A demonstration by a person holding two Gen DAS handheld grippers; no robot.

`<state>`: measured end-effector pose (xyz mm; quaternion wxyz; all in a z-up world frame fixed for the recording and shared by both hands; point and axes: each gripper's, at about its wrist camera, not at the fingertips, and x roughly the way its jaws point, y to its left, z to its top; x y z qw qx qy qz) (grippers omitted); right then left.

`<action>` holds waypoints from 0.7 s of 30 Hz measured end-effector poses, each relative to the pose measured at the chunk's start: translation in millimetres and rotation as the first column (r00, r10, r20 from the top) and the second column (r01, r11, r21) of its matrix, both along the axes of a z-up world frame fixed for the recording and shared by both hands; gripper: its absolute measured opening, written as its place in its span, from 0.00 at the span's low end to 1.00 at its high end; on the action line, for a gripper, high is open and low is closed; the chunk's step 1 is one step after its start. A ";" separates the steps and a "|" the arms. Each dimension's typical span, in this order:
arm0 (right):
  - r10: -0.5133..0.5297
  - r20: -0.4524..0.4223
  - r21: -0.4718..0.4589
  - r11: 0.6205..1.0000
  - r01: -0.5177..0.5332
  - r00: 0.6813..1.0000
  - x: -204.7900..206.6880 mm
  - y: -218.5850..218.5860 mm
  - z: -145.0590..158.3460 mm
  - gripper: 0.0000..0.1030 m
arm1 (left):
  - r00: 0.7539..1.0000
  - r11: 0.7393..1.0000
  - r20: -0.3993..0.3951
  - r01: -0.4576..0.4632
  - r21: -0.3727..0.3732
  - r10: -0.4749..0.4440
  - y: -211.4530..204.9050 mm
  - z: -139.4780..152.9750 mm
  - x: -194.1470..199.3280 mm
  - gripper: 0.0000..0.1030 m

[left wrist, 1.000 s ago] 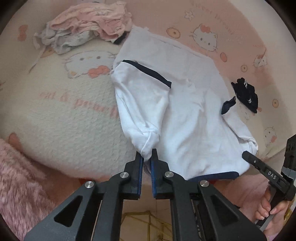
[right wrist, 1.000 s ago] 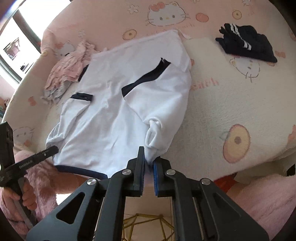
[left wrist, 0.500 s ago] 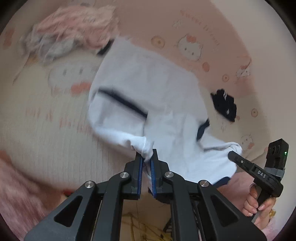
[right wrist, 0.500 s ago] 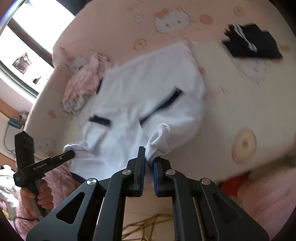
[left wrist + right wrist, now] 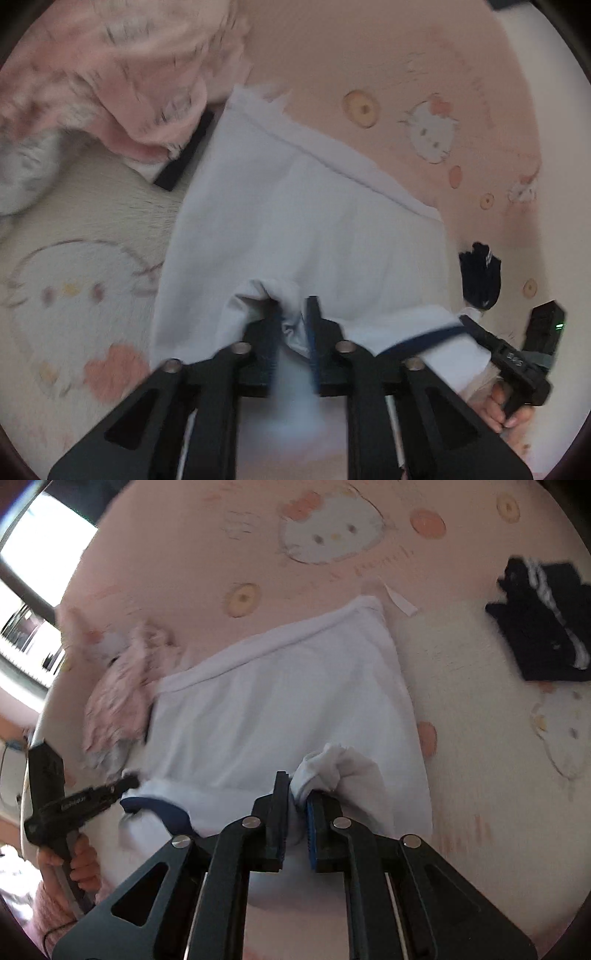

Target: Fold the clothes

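Observation:
A white shirt with navy trim (image 5: 295,221) lies on the Hello Kitty blanket, its near part lifted and carried over the far part. My left gripper (image 5: 293,319) is shut on a bunched white corner of it. My right gripper (image 5: 297,794) is shut on the other bunched corner of the shirt (image 5: 277,709). The navy collar edge (image 5: 162,808) hangs between the two grips. Each gripper shows at the edge of the other's view, the right one (image 5: 517,362) and the left one (image 5: 66,805).
A crumpled pink and grey pile of clothes (image 5: 110,85) lies beside the shirt's far left corner, also in the right wrist view (image 5: 118,698). A folded navy garment with white stripes (image 5: 543,635) lies to the right on the blanket (image 5: 480,775). A window (image 5: 33,576) is at the far left.
Both grippers have moved forward over the bed with the shirt's near corners, folding the front half over the back half. The view is much closer to the shirt.

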<state>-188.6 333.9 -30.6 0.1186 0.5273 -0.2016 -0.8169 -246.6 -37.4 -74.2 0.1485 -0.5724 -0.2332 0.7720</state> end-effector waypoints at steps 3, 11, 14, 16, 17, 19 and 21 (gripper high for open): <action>-0.048 0.017 -0.057 0.997 0.049 0.999 -21.6 10.7 -15.7 0.24 | 0.999 0.998 -0.045 -0.024 0.065 0.027 -8.7 1.6 -14.8 0.47; -0.147 -0.116 -0.074 0.987 0.139 0.982 -5.0 45.7 31.5 0.59 | 0.987 0.986 -0.159 -0.043 -0.160 0.017 -22.6 45.4 1.0 0.53; -0.077 -0.042 0.038 0.996 0.079 0.996 7.4 38.4 18.4 0.62 | 0.997 0.968 -0.068 0.018 -0.249 -0.036 -18.0 30.2 23.8 0.53; -0.084 0.020 0.039 0.996 0.083 0.996 14.7 38.6 4.3 0.62 | 0.999 0.967 -0.019 0.027 -0.252 -0.033 -16.9 19.5 41.0 0.53; -0.111 0.042 -0.004 0.994 0.111 0.993 19.5 43.0 -0.4 0.62 | 1.000 0.973 -0.018 -0.014 -0.231 0.010 -20.6 19.3 50.4 0.53; -0.164 0.078 -0.090 0.981 0.171 0.983 30.4 52.9 -6.8 0.62 | 0.995 0.980 -0.017 -0.099 -0.173 0.098 -28.7 19.4 69.0 0.53; -0.211 0.085 -0.148 0.964 0.222 0.974 44.2 62.9 -6.7 0.62 | 0.984 0.982 -0.027 -0.178 -0.062 0.177 -37.7 21.7 85.1 0.53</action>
